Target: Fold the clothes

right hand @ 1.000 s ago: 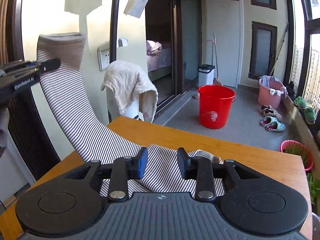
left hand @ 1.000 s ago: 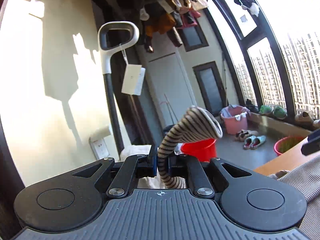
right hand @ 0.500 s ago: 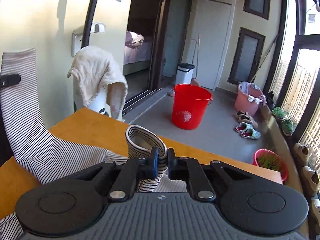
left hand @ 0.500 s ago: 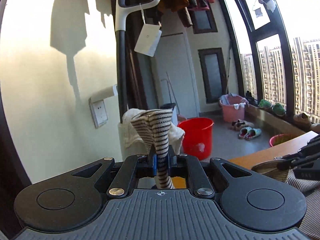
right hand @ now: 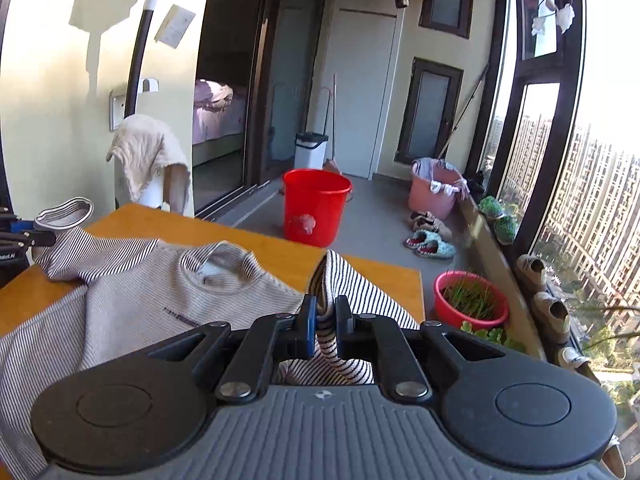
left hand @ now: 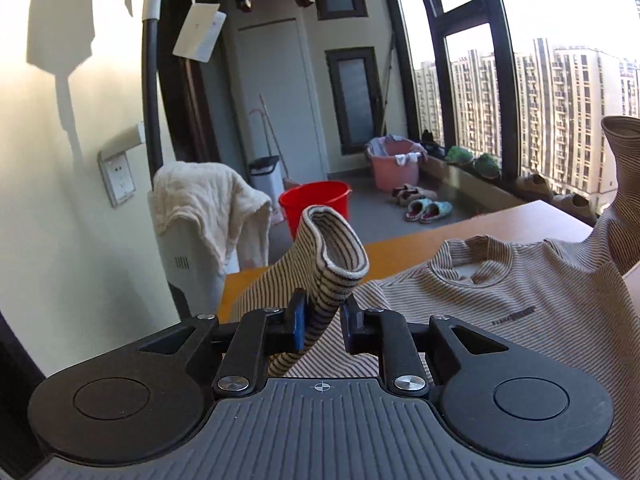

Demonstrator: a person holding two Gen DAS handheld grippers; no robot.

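A beige striped long-sleeved top [left hand: 500,300] lies front up on the wooden table [left hand: 420,240], its collar toward the far edge. It also shows in the right wrist view [right hand: 160,300]. My left gripper [left hand: 322,320] is shut on the left sleeve cuff [left hand: 336,252], held just above the table's left edge. My right gripper [right hand: 323,322] is shut on the right sleeve cuff [right hand: 340,280], held up near the table's right side. The left gripper shows at the left edge of the right wrist view [right hand: 24,236].
Beyond the table's far edge stand a red bucket [right hand: 316,208], a pink basket [right hand: 436,192], slippers [right hand: 430,242] and a white appliance draped with a towel [left hand: 204,208]. A red plant pot [right hand: 472,300] sits right of the table. Windows run along the right.
Both grippers have pulled the sleeves outward and down, so the top is now spread flat on the table. The right gripper closed on its cuff during this time.
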